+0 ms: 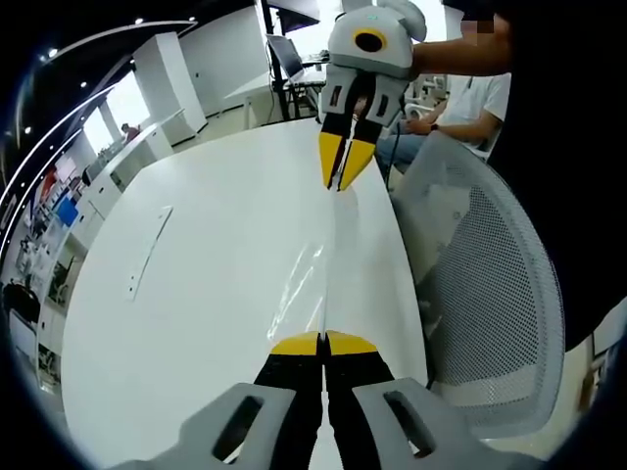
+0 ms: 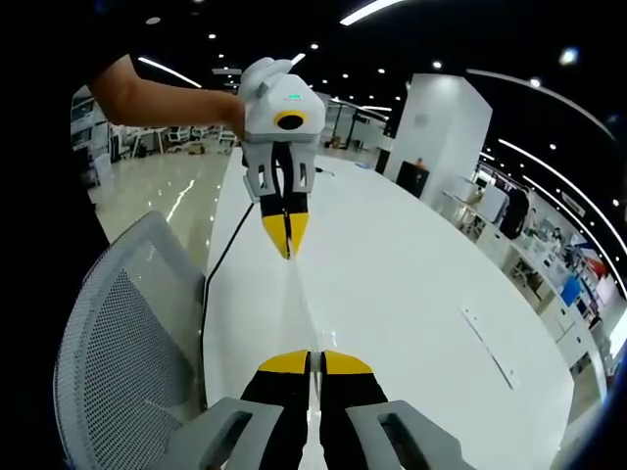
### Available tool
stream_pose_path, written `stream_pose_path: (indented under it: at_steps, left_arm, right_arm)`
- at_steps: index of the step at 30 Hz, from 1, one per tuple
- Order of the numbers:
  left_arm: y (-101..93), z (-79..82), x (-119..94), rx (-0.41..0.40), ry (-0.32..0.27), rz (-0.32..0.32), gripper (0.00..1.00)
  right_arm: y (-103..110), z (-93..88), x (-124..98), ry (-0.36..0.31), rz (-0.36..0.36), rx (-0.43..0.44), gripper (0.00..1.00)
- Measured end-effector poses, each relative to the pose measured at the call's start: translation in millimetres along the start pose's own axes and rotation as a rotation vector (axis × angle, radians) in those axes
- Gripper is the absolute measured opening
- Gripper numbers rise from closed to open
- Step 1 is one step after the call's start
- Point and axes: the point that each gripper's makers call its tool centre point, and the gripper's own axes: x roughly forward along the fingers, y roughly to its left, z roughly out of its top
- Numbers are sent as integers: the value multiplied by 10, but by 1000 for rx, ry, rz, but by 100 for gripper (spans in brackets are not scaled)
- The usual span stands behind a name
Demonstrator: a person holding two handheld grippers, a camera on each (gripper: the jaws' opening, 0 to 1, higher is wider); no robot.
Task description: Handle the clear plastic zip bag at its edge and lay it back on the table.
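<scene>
While both the left hand-held gripper [image 1: 323,343] and right hand-held gripper [image 2: 315,360] pinch the zip bag [image 1: 306,279] taut by its edges, lower it evenly, flat onto the table [image 1: 216,255].

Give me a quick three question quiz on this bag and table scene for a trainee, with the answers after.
1. True or false: the clear zip bag is stretched between both claws above the white table.
2. What stands beside the table edge? A) mesh office chair B) trolley C) stool
3. Fill in: the left claw and right claw are both ___ on the bag's edges.

Key: 1 true; 2 A, the mesh office chair; 3 shut.
</scene>
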Motion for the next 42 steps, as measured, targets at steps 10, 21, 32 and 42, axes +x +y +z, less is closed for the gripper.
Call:
stream_pose_path:
  at_steps: [10, 21, 32, 42]
  left_arm:
    - [3, 4, -1, -3, -4, 1, 0]
    - [11, 10, -2, -3, -7, -1, 0]
    - [25, -8, -34, -5, -8, 1, 0]
    - [50, 37, -45, 14, -4, 12, 0]
  right_arm:
    - [-33, -15, -14, -2, -10, 6, 0]
    - [-36, -17, -28, -6, -14, 13, 0]
    - [-49, -55, -74, -10, -19, 22, 0]
    - [-61, -51, -104, -14, -28, 30, 0]
